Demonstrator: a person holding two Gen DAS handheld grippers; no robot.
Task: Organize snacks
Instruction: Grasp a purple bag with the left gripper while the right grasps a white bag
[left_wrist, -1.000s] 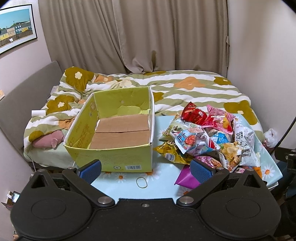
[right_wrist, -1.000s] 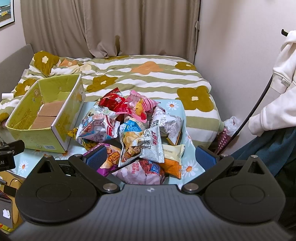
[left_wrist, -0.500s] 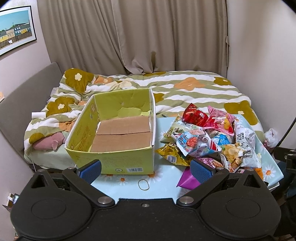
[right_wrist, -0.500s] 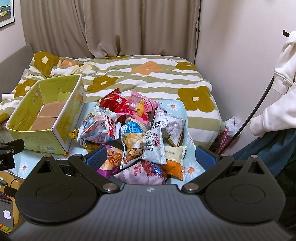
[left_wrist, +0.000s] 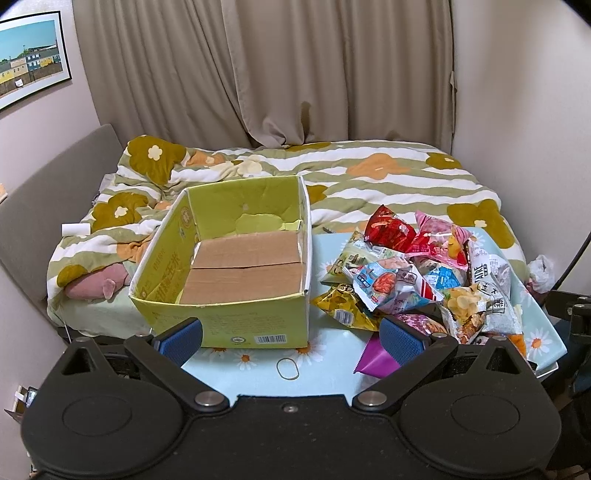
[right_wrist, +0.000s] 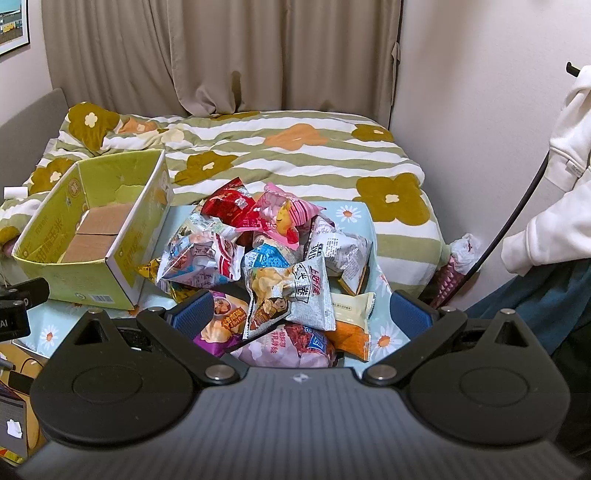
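The heap of snack packets (right_wrist: 266, 266) lies on the daisy-print table (left_wrist: 325, 373), just right of the green cardboard box (left_wrist: 225, 273), which holds nothing but its brown flaps. From the right gripper (right_wrist: 301, 314) the heap sits straight ahead at twelve o'clock, spreading from eleven to one; the grey-white chip bag (right_wrist: 291, 295) stands between its spread, empty fingers, long axis running roughly twelve to six, and looks the easiest first pick. From the left gripper (left_wrist: 291, 336), also wide open and holding nothing, the heap lies off at two o'clock and the box at eleven to twelve, so the right hand is the nearer to the snacks, the left to the box. The box is at ten o'clock from the right gripper, its near wall standing between heap and floor, so a packet would likely need lifting over the rim. A rubber band (left_wrist: 287, 368) lies loose on the table before the left gripper; beyond is the flowered bed (right_wrist: 295, 147), with a person's white sleeve (right_wrist: 554, 206) at three o'clock.
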